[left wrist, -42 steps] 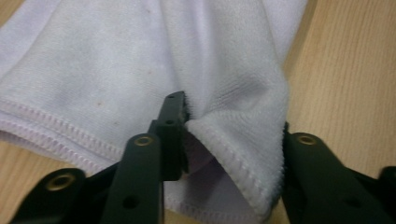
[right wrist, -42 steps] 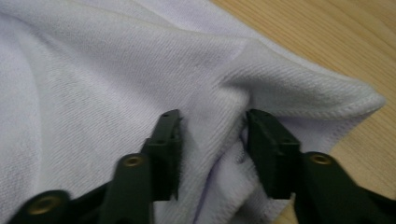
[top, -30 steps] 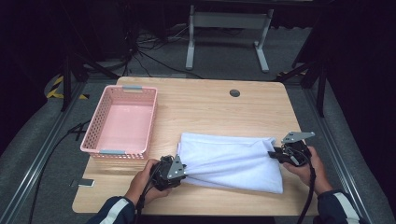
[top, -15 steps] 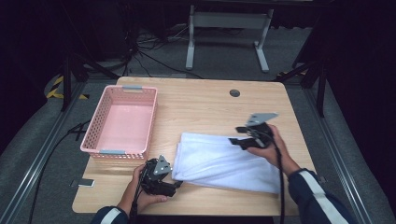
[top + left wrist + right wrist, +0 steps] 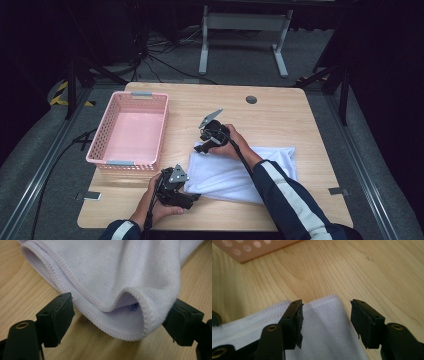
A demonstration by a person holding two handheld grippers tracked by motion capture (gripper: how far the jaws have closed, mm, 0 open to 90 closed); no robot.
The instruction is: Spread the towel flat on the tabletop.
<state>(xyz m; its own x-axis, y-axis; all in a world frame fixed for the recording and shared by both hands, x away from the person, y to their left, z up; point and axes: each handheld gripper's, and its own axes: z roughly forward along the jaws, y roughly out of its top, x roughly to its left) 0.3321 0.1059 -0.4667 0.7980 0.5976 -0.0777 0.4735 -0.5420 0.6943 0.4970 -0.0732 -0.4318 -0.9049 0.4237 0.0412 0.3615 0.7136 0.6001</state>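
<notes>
On table: pink basket (image 5: 131, 131) empty; white towel (image 5: 235, 172) outside | both grippers (image 5: 202, 142) gaping, unladen

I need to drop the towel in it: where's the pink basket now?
In the high view the basket sits on the table's left half, left of the towel and apart from it.
</notes>
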